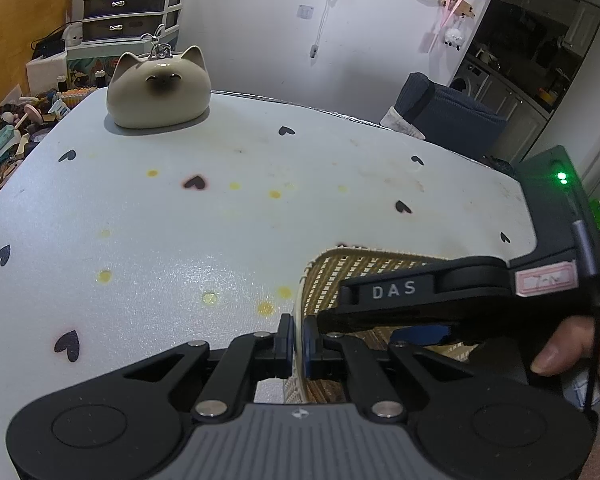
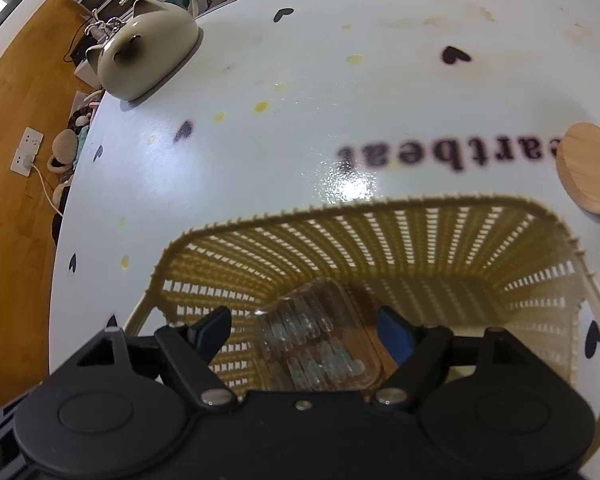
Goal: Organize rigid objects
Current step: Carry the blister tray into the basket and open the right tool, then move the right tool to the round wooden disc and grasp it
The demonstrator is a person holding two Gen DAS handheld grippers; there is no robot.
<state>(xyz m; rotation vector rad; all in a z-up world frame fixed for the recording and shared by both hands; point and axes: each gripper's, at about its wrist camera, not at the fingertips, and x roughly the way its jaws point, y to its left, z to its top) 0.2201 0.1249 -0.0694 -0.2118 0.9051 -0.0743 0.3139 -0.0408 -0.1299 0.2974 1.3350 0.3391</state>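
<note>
Right wrist: right claw (image 2: 304, 332) spread wide above the clear case (image 2: 320, 344) in the basket (image 2: 380, 216); left claw (image 1: 298, 340) pinching the rim should hold firm.

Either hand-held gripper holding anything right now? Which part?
Left hand-held gripper is shut on the basket rim. Right hand-held gripper is open above the clear plastic box in the basket, holding nothing.
</note>
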